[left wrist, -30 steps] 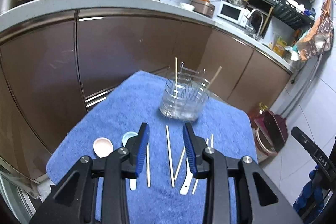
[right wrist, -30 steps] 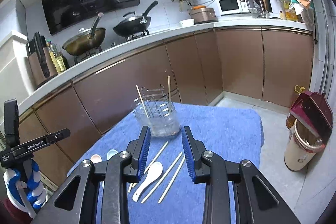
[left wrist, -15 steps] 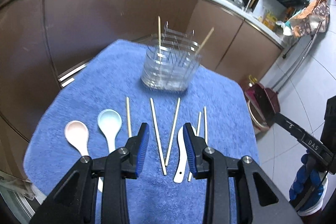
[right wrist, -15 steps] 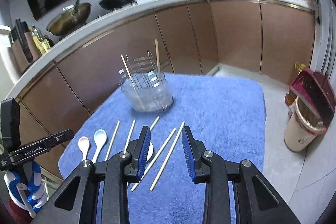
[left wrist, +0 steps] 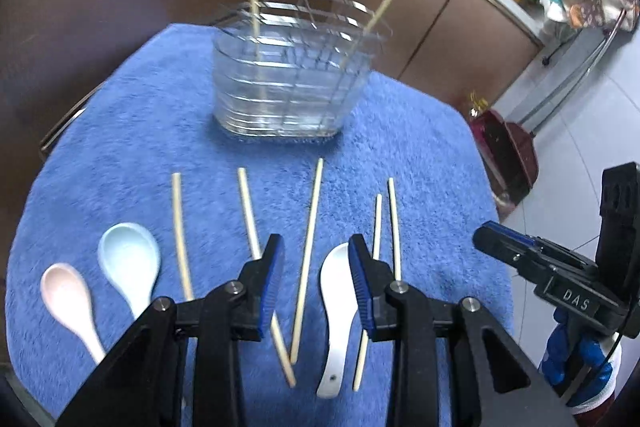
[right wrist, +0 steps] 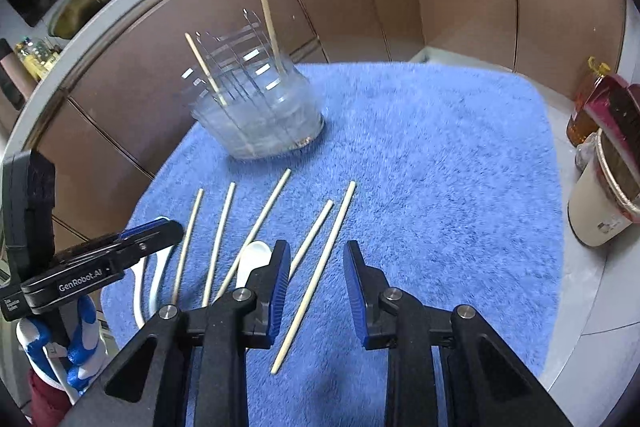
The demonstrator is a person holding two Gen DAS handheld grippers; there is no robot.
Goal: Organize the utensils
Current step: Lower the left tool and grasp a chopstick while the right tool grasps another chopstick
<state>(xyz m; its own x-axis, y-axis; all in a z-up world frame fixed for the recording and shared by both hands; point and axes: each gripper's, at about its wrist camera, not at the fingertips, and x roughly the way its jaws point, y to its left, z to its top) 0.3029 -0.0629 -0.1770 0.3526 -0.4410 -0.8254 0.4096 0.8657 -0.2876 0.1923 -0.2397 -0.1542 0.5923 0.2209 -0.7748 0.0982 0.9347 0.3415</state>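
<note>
The clear holder [left wrist: 292,87] stood at the far end of the blue towel [left wrist: 420,155] with two chopsticks already upright in it, presumably the goal for the loose utensils lying in front of it. The left gripper [left wrist: 316,287] hung partly open and empty over a chopstick [left wrist: 308,247] beside the white spoon [left wrist: 338,311]. The right gripper [right wrist: 316,291], its jaws just narrowing, straddled another chopstick [right wrist: 320,267] without touching it.

Blue towel [left wrist: 400,155] — pale wooden chopsticks [left wrist: 308,247], spoons [left wrist: 338,311] pink, light-blue, white — clear holder [left wrist: 288,83].
</note>
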